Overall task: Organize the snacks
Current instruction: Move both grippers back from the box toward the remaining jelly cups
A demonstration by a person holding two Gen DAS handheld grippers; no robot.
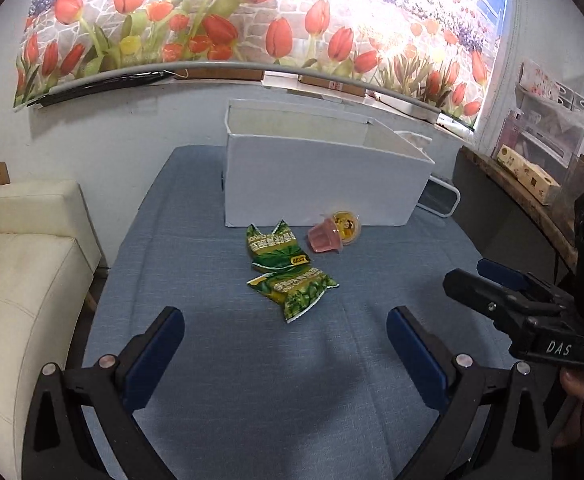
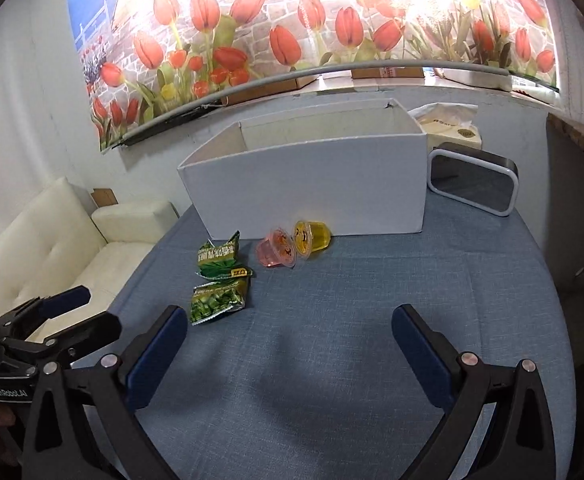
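Blue-clothed table [image 1: 220, 380]. Far on it, open white box [image 1: 315, 184]. Near both spread, empty grippers, left [image 1: 286, 340] and right [image 2: 290, 340]. Between: two green packets [image 1: 278, 246] [image 1: 297, 290]; right, touching, pink cup [image 2: 274, 252], yellow cup [image 2: 311, 238], on their sides.

A table [image 1: 220, 360] covered in blue cloth stood against a pale wall [image 1: 132, 120]. Above it hung a large tulip-print blind [image 1: 252, 20], brightly backlit, with a grey rail along its lower edge. A cream sofa [image 1: 24, 280] stood to the left of the table. To the right, a dark wooden shelf [image 1: 511, 184] carried assorted boxes.
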